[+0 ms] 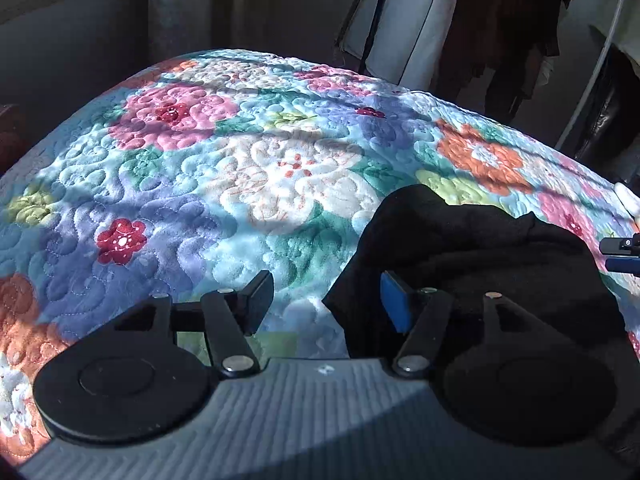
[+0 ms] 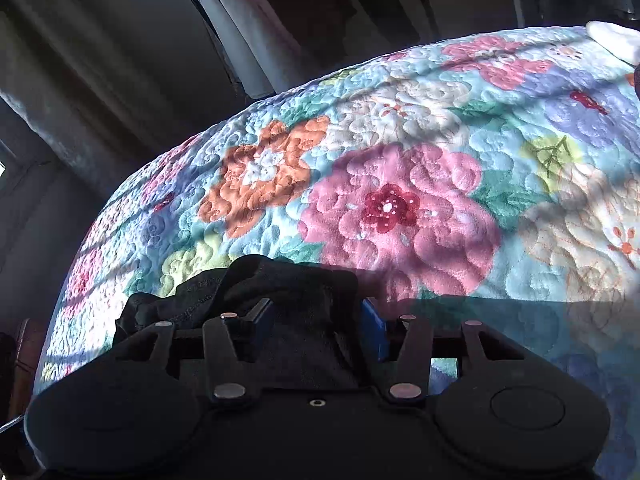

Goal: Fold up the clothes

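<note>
You see a quilt (image 1: 240, 184) with a light blue ground, patterned with big pink, orange, white, lilac and red flowers and green leaves. The garment (image 1: 472, 248) is plain black. Your tongs are black with blue pads (image 1: 394, 300).

A bedroom at home.
I am over a bed with a quilted floral bedspread (image 1: 248, 168); clothes (image 1: 516, 28) hang at the upper right of my left view, curtains (image 2: 80, 80) at the upper left of my right.
</note>
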